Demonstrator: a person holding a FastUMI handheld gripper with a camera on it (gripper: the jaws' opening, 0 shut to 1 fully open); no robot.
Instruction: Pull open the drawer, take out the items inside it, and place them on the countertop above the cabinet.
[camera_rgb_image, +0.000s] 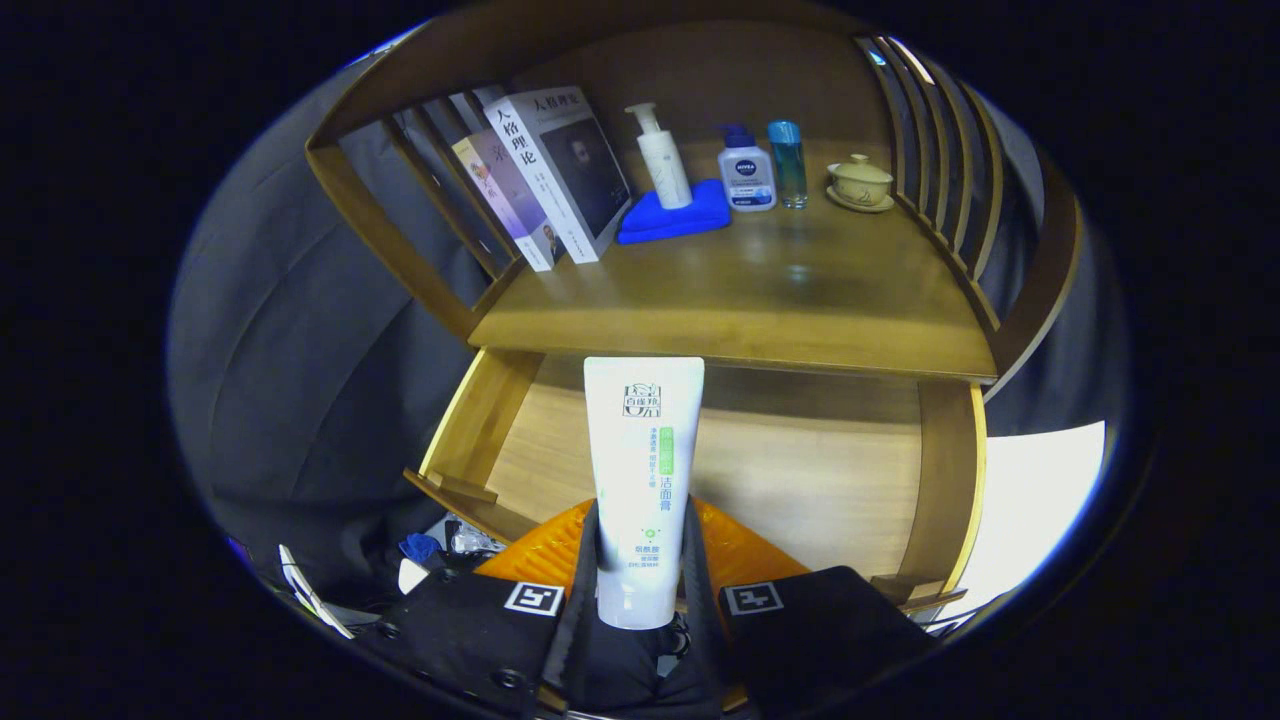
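**A:** Look at that: the white plastic face-wash tube (642, 480) is standing up between the fingers (640, 600), long axis running straight away from the camera, cap end down at the fingers' base and the flat crimped end pointing up toward the desk edge.

**B:** And the grip? Both fingers are closed in on it, one pressing each side of the lower body near the cap. Narrow gap, tube clamped between.

**A:** Where is it relative to the furniture?

**B:** Over the pulled-out wooden drawer (480, 430). The crimped end just overlaps the front edge of the wooden desk (780, 300) in this view. Whether it's clear of the drawer's height, I cannot tell.

**A:** What's in the drawer?

**B:** I see its pale wooden floor either side of the tube, nothing lying on the part that shows. The fingers and tube hide the near middle.

**A:** Up on the desk, then.

**B:** Leaning against the slatted left side, a few upright paperback books (545, 180). Beside them a folded blue cloth (675, 220) with a white pump bottle (660, 155) standing on it. Then a squat white bottle with a dark blue cap (746, 172), a slim clear blue bottle (788, 163) just beside it, and a small lidded ceramic tea bowl on a saucer (860, 183) near the right slats.

**A:** All upright, all well beyond the tube.
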